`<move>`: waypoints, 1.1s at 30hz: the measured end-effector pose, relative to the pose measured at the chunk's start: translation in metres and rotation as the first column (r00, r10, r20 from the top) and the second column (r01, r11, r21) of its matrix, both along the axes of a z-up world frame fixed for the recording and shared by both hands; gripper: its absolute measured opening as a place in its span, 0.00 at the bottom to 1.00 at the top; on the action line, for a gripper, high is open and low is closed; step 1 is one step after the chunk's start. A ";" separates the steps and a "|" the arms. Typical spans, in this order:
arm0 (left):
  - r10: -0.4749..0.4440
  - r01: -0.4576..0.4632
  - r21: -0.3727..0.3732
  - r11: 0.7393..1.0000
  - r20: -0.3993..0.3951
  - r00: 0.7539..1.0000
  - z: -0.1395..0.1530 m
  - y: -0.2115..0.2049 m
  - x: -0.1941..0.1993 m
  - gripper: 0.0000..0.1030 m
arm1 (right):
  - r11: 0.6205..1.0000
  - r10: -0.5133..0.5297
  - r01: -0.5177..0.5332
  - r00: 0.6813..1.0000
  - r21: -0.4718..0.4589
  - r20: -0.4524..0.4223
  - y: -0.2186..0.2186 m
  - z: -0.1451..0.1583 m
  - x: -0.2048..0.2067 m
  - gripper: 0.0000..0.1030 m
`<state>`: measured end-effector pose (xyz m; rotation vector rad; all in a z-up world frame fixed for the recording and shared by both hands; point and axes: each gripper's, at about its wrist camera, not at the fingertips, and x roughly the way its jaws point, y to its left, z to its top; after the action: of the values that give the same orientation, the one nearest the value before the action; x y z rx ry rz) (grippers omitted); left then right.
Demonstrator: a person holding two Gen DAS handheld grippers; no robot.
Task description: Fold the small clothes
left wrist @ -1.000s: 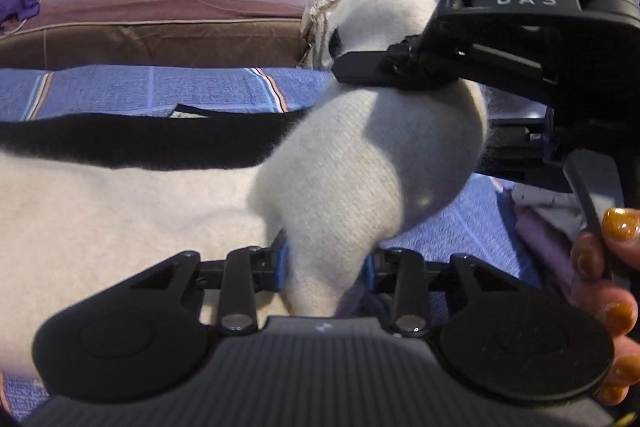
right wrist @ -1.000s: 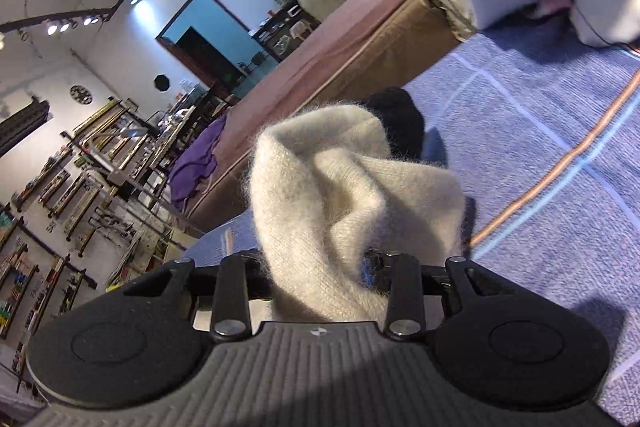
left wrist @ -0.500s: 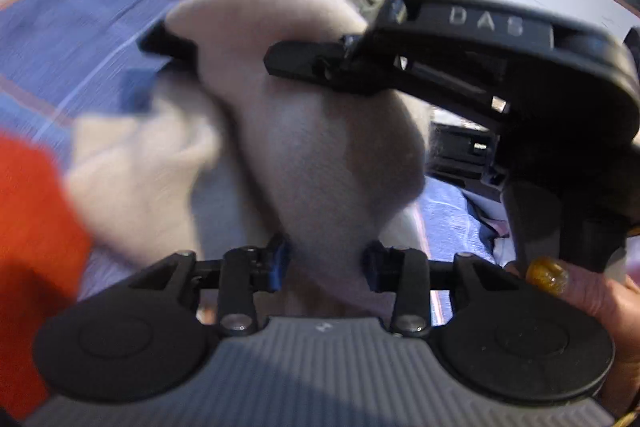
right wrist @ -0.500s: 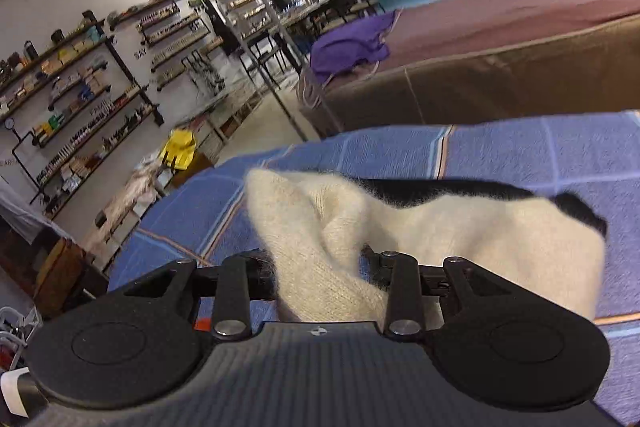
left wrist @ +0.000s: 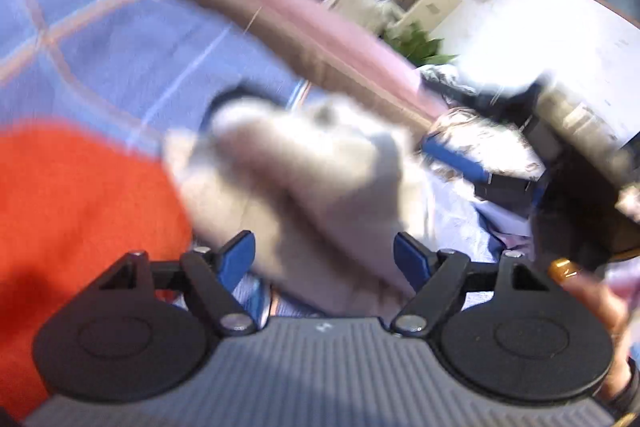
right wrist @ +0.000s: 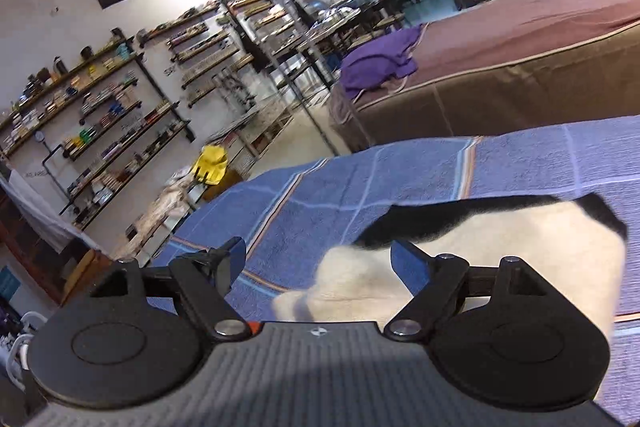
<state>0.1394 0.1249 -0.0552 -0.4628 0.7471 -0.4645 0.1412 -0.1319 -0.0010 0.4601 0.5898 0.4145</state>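
Observation:
A fuzzy cream sock with a black cuff [right wrist: 500, 251] lies on the blue striped cloth [right wrist: 400, 171]. My right gripper [right wrist: 318, 259] is open just above its near end, touching nothing. In the blurred left wrist view the same cream sock [left wrist: 304, 187] lies bunched in front of my left gripper [left wrist: 324, 255], which is open with the fabric between its blue pads but not clamped. The right gripper's body [left wrist: 560, 163] shows at the right of that view.
An orange-red garment [left wrist: 80, 211] lies on the cloth at the left. A brown bed with a mauve cover [right wrist: 540, 39] stands beyond the cloth, with a purple garment [right wrist: 380, 63] on its end. Shelving [right wrist: 100, 115] lines the far wall.
Both grippers have opened and let go of the cream sock, which has dropped onto the blue cloth. The left camera is moving fast and its view is blurred.

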 end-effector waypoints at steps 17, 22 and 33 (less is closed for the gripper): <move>-0.176 0.096 0.564 0.820 0.089 0.980 0.028 -0.118 0.059 0.70 | 0.914 -0.268 0.232 0.961 -0.334 -0.066 -0.042 -0.051 -0.030 1.00; -0.126 0.109 0.430 0.896 0.012 0.992 -0.030 -0.069 0.064 0.72 | 0.932 -0.201 0.155 0.973 -0.328 -0.112 -0.024 -0.070 -0.026 1.00; -0.112 0.117 0.098 0.988 -0.056 0.992 -0.023 -0.016 0.083 0.94 | 0.962 -0.224 0.196 0.965 -0.188 -0.138 -0.049 -0.070 -0.045 1.00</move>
<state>0.2226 0.1088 -0.0781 -0.3394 0.8443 -0.5212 0.0963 -0.1813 -0.0714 0.3865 0.7158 0.1219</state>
